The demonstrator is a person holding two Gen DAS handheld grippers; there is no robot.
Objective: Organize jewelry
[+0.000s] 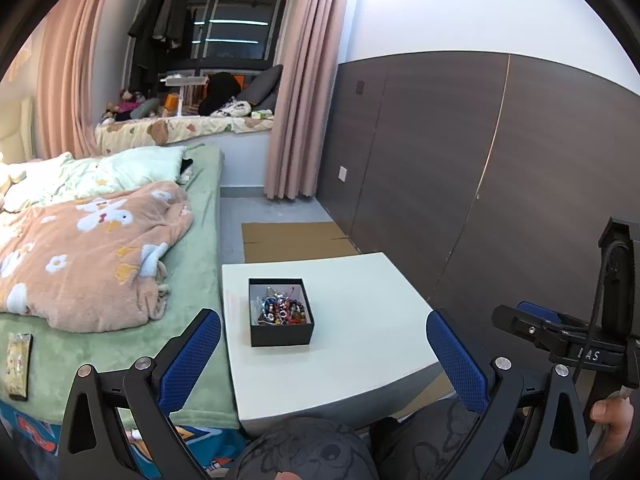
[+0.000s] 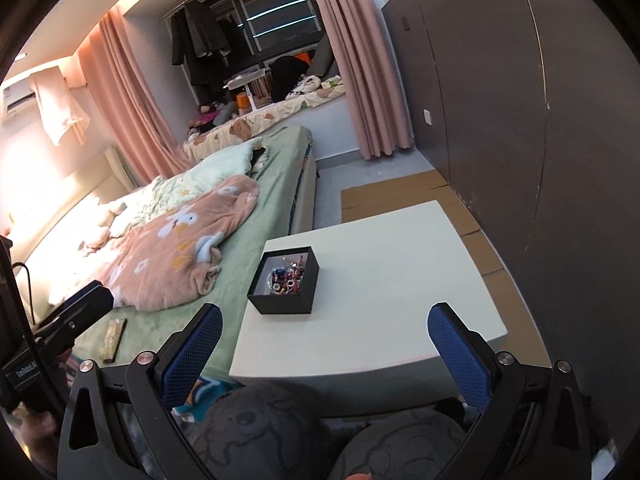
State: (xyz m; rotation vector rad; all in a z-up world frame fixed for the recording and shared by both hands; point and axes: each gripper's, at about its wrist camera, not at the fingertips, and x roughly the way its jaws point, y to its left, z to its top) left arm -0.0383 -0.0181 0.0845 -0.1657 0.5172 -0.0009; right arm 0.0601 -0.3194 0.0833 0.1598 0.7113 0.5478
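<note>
Left of the white table (image 1: 360, 360), the green-sheeted bed (image 1: 192, 240) carried a pink floral blanket (image 1: 88, 256), and you held your left gripper (image 1: 324, 344) before the table's near edge with its blue-padded fingers spread wide, gripping nothing. The black box (image 1: 282, 334) sat on the table toward its bed side, the tangled beaded jewelry (image 1: 282, 310) heaped inside it. Right of the box, you held your right gripper (image 2: 325, 336) equally splayed and empty.
</note>
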